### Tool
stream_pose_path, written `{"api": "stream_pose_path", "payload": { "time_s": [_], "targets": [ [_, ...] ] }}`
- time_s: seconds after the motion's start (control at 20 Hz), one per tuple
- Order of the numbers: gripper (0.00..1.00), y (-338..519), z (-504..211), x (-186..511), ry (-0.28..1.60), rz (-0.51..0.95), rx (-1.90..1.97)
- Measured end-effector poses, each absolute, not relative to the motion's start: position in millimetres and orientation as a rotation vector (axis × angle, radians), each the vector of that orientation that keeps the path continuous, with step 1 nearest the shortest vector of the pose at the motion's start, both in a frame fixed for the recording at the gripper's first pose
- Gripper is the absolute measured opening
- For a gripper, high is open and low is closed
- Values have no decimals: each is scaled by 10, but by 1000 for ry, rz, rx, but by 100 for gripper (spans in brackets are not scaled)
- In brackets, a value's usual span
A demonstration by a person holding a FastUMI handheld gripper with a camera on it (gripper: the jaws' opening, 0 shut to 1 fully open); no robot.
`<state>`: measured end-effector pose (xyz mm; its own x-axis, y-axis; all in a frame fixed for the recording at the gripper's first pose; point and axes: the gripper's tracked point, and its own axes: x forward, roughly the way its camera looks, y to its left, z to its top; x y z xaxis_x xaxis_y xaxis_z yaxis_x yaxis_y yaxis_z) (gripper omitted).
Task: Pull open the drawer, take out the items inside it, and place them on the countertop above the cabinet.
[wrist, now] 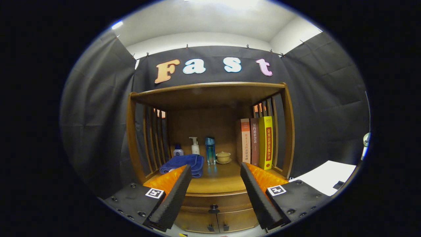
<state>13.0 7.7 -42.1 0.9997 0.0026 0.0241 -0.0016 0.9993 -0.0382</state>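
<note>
A wooden cabinet (210,98) with slatted sides stands ahead of me. Its drawer (200,201) is closed, with a small dark knob (213,208) seen low between my fingers. The countertop (218,181) above the drawer is a brown wooden shelf. My gripper (215,171) is open, its two fingers spread wide and holding nothing, still short of the cabinet front. Whatever lies inside the drawer is hidden.
On the countertop lie a folded blue towel (184,163), a small bottle (178,151), a white pump bottle (195,146), a blue bottle (210,150), a lidded cup on a saucer (223,157) and three upright books (256,142). Two small doors (217,221) sit below the drawer. A white surface (325,177) lies right.
</note>
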Motion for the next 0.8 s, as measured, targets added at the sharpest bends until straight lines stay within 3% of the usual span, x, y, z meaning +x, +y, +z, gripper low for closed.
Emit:
{"api": "stream_pose_path", "payload": {
  "time_s": [0.8],
  "targets": [
    [99, 79, -2609, 477, 218, 27, -89]
  ]
}}
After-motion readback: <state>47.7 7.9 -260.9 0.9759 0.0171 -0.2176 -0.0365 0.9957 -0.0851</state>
